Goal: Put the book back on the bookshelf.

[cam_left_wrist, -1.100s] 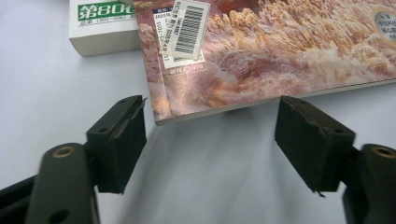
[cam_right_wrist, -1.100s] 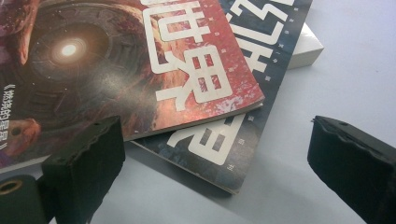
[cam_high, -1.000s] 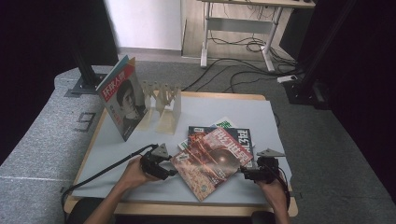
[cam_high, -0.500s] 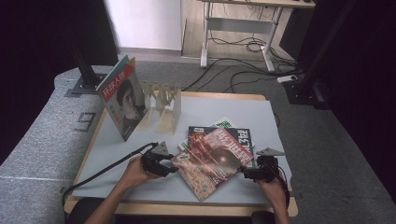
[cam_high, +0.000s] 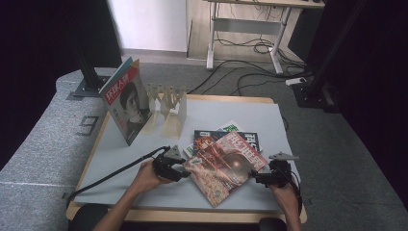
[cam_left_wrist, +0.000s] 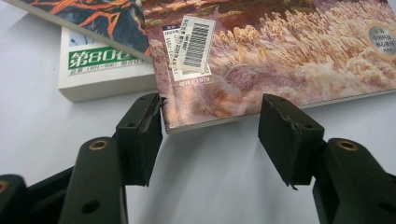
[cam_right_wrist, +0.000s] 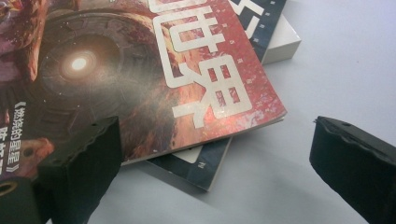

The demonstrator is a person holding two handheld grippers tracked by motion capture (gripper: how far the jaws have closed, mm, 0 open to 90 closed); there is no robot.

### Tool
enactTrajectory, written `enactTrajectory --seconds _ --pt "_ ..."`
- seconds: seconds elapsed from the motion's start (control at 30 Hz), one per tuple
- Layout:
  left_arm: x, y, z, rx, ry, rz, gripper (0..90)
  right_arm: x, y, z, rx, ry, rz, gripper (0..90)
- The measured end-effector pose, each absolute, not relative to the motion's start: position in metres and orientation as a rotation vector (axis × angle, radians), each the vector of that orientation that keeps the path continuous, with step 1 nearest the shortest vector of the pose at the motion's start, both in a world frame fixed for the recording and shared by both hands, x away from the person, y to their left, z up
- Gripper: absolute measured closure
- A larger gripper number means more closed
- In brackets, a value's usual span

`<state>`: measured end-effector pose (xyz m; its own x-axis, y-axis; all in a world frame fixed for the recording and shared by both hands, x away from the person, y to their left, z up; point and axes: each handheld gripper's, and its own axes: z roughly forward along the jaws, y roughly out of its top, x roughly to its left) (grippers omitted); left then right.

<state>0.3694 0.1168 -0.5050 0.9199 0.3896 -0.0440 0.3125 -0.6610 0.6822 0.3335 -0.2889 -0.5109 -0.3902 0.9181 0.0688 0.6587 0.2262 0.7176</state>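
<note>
- On the left side of the desk, a magazine with a face on its cover is standing up, leaning on a pale wooden rack. Its red band is showing white letters too small to read.
- The left tool is lying low on the desk, just at the left corner of the red magazine. Its jaws have just been closing a bit and are now sitting about half open. In the left gripper view the corner of the red magazine is lying between the two pads, with one pad just at the corner and the other a little apart. It is not squeezing anything.
- A white barcode sticker is sitting near that corner. Its small print is too tiny to read.
- The red magazine is lying flat at the front middle of the desk, turned slantwise. Its long side is running from front left to back right, and its top with the big white title is pointing to the back right.
- It is resting on top of a dark magazine, and a white book with a green band is peeking out under both. The band is showing "80".
- The right tool is lying by the right corner of the red magazine. In the right gripper view its jaws are standing wide apart, holding nothing, with big white title letters beside them.
</note>
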Motion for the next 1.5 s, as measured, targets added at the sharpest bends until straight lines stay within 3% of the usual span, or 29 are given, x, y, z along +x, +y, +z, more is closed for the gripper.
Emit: enactTrajectory --seconds 0.53,1.07,1.17,1.5 --pt "0.372 0.101 -0.504 2.353 0.488 0.132 39.9 0.371 -0.306 -0.52 1.579 2.187 1.075 0.2" --pt "0.371 0.1 -0.504 2.353 0.49 0.135 39.7 0.373 -0.309 -0.516 1.636 2.218 1.169 15.8" --pt "0.371 0.1 -0.504 2.353 0.491 0.139 39.7 0.371 -0.309 -0.51 1.624 2.193 1.158 23.1" --pt "0.367 0.099 -0.505 2.352 0.497 0.155 39.6 0.366 -0.311 -0.488 1.585 2.107 1.069 64.5"
